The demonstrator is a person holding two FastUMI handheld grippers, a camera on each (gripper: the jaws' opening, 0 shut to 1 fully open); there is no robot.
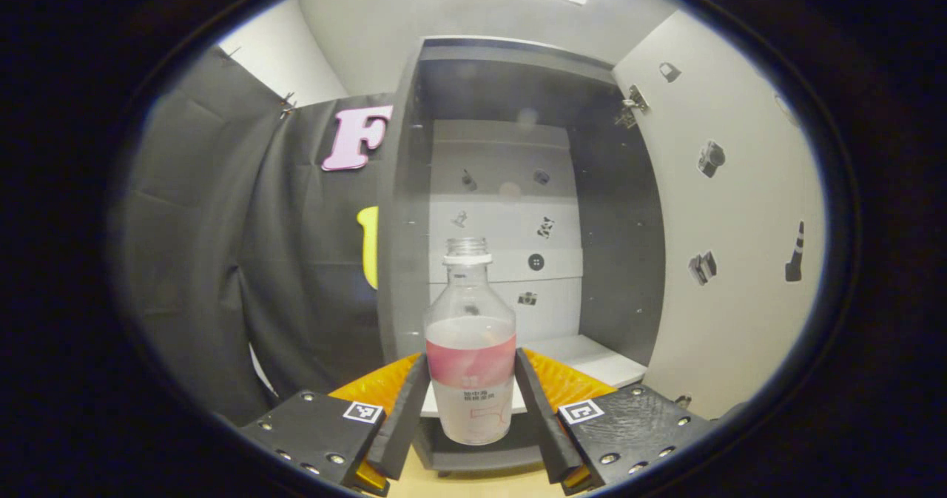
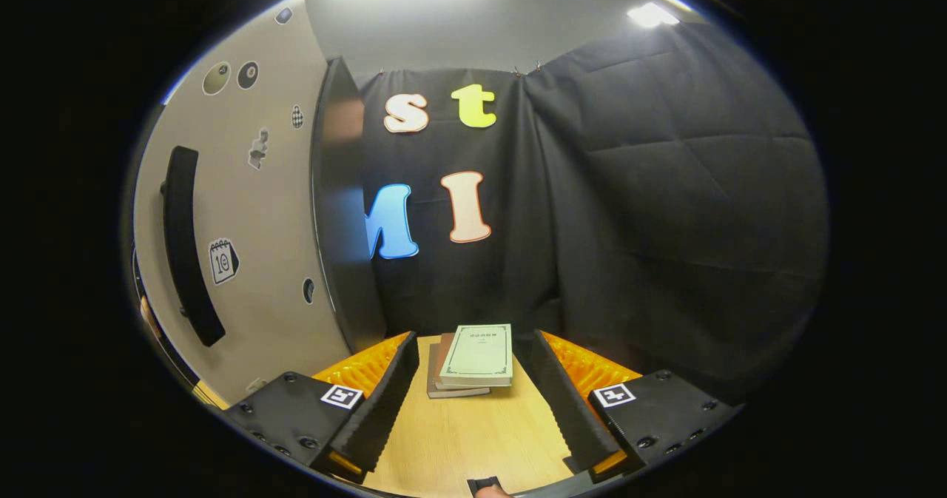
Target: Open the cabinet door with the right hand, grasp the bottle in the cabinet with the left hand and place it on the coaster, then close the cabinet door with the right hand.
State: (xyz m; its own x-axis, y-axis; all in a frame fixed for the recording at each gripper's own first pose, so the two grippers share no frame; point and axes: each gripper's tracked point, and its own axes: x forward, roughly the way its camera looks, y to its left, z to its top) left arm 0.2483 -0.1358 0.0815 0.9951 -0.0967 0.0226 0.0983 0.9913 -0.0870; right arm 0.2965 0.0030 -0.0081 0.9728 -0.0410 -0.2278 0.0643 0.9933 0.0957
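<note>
Down at the bottom centre of the left gripper view, our left gripper (image 1: pixel 471 402) has both fingers pressed against the sides of a clear plastic bottle (image 1: pixel 471 350) with a pink label band and no cap. We hold the bottle upright, and its base appears to hang above the light wooden tabletop (image 1: pixel 473 483) at the bottom edge of the frame. Behind the bottle, filling the middle of the frame, stands the dark grey cabinet (image 1: pixel 403 261) with a white shelf inside and small stickers on its pale back panel. Its white door (image 1: pixel 740 209), swung open, takes up the right side of the frame and carries more small dark stickers.

In the right gripper view, our right gripper (image 2: pixel 470 402) has its jaws apart with nothing between them, over the same wooden tabletop (image 2: pixel 473 439). Beyond the fingers, at lower centre, lies a short stack of books (image 2: pixel 473 357), a pale green one on top. The cabinet door (image 2: pixel 251 261) with its long black handle (image 2: pixel 185 246) fills the left of the frame.
</note>
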